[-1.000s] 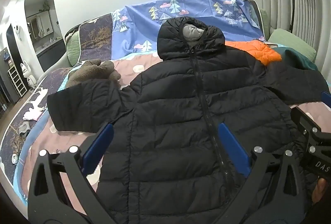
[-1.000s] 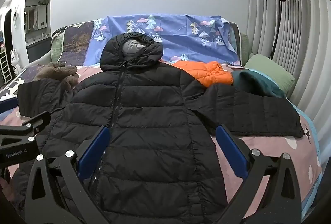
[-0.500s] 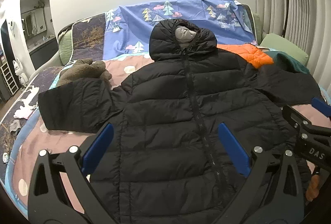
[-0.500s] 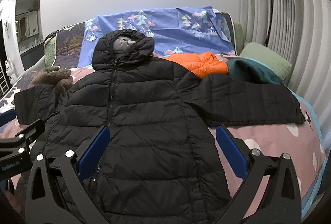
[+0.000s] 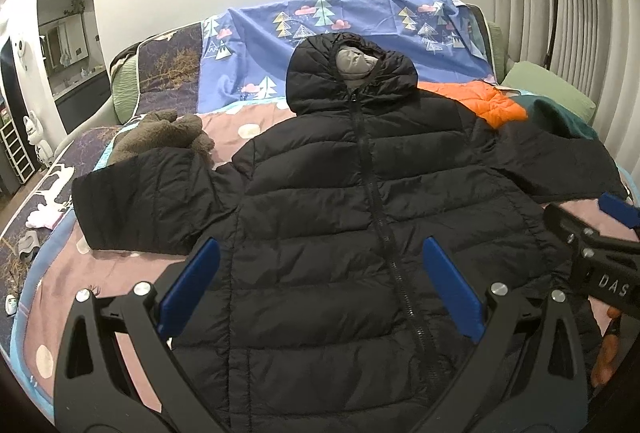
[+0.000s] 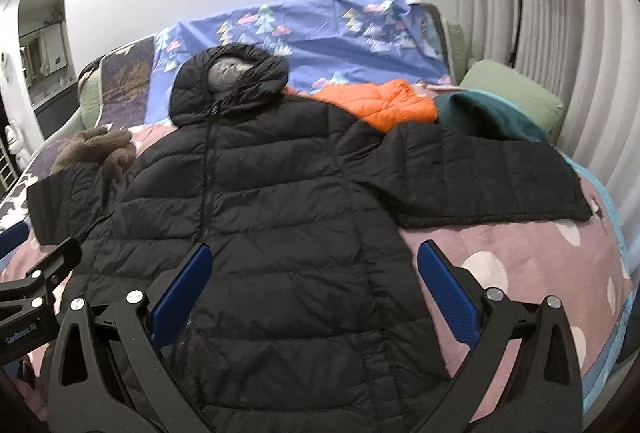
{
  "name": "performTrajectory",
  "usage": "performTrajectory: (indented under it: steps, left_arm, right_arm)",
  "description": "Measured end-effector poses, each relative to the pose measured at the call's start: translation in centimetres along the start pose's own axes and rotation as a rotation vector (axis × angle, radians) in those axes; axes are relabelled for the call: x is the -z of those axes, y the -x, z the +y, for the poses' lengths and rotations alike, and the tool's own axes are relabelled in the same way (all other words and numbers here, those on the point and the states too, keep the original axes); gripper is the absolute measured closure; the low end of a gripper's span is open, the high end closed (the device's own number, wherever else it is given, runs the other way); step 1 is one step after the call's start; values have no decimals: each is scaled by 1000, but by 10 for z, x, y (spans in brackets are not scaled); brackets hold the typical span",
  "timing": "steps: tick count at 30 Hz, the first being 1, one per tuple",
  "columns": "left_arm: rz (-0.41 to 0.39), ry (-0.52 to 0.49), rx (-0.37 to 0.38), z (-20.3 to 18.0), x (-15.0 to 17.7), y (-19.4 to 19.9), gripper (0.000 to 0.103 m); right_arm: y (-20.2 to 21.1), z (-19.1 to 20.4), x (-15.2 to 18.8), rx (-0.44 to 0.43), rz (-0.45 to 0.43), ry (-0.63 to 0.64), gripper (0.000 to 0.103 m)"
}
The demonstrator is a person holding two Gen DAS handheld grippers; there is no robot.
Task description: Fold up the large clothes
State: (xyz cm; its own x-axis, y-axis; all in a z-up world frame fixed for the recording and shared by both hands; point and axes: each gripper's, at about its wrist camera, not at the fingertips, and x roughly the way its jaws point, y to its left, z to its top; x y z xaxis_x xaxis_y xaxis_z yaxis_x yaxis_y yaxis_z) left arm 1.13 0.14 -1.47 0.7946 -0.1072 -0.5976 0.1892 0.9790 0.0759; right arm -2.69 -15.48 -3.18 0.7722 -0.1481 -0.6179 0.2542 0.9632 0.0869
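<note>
The left gripper (image 5: 320, 289) is spread wide, its blue fingers (image 5: 190, 287) far apart and holding nothing. The right gripper (image 6: 314, 285) is likewise wide apart and empty, level beside the left.

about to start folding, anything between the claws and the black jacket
Nothing visible is in the way. The black jacket lies spread flat on the bed, and the open left claw and open right claw hover right over its lower half.

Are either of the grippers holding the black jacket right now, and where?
Neither. Left gripper and right gripper are open above the black jacket.
</note>
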Motion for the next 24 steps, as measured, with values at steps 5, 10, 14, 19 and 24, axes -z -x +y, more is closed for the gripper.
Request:
performTrajectory:
  steps: [5,10,14,19,24]
  left_arm:
    - [2,26,49,3,1,-1,2]
    - [-9,32,37,6,2,0,2]
    - [-15,31,40,5,3,0,2]
    - [-34,2,49,0,4,1,2]
    - [-59,-20,56,-4,4,3,2]
  right_arm:
    - [2,6,5,-54,-33,-19,1]
    - [3,4,2,-33,-51,-44,1]
    - [0,0,1,-37,-31,-79,1]
    - [-1,-2,1,-21,-31,-79,1]
    - [-3,1,2,-10,-32,-53,1]
